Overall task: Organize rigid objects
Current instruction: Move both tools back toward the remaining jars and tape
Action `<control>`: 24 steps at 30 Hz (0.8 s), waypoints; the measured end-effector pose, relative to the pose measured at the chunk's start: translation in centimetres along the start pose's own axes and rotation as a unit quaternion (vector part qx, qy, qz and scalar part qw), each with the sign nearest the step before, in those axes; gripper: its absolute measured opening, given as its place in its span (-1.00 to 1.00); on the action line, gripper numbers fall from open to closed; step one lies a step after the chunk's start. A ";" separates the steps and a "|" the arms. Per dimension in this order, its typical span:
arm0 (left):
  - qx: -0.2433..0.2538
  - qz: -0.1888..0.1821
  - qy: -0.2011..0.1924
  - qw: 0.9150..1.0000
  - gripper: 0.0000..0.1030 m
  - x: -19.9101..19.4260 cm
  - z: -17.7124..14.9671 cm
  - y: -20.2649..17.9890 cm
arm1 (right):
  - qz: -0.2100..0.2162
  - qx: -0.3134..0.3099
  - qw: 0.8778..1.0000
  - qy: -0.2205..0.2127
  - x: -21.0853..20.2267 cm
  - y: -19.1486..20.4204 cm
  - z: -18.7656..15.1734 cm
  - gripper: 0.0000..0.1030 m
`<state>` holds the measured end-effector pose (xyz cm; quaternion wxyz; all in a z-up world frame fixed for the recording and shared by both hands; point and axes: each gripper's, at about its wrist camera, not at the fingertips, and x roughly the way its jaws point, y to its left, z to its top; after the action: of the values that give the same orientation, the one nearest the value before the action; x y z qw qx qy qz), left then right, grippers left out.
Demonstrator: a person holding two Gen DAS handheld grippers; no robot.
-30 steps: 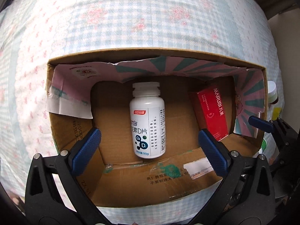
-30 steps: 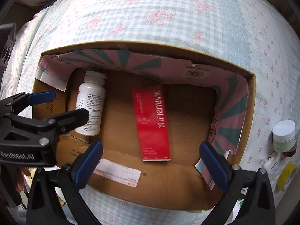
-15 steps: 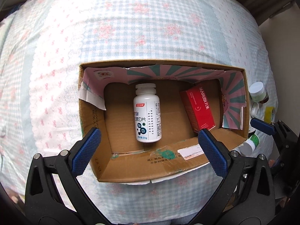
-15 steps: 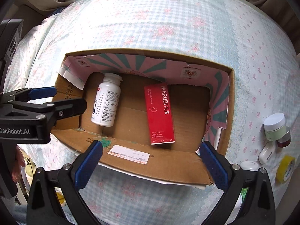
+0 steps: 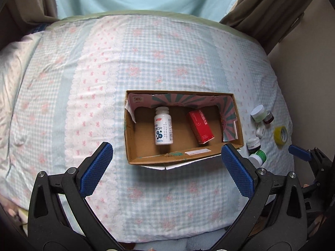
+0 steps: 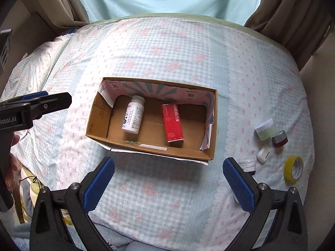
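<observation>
Both my tongs, left (image 5: pixel 167 167) and right (image 6: pixel 168 179), gape wide, holding nothing. Cardboard box (image 6: pixel 98 123) lies ahead of them on the bed (image 6: pixel 167 48), with white bottle (image 6: pixel 134 115) and red carton (image 6: pixel 172 123) inside.

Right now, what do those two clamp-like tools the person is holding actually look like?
Both are black plastic frames with silver bolts. The left gripper and right gripper each end in two blue, cross-hatched rubber pads. White lettering ending "Robot.AI" marks the left one's side.
</observation>
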<state>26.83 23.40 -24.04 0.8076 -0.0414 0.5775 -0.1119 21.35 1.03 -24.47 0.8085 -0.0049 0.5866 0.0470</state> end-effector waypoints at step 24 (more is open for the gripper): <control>-0.031 0.002 -0.042 0.999 1.00 -3.0 -11.6 -19.7 | -0.075 0.130 0.985 -0.086 -10.3 -21.8 -15.4 1.00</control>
<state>12.31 5.66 -21.20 0.8300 -0.0695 0.5460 -0.0903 5.36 -22.34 -20.49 0.8510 0.0597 0.5138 -0.0903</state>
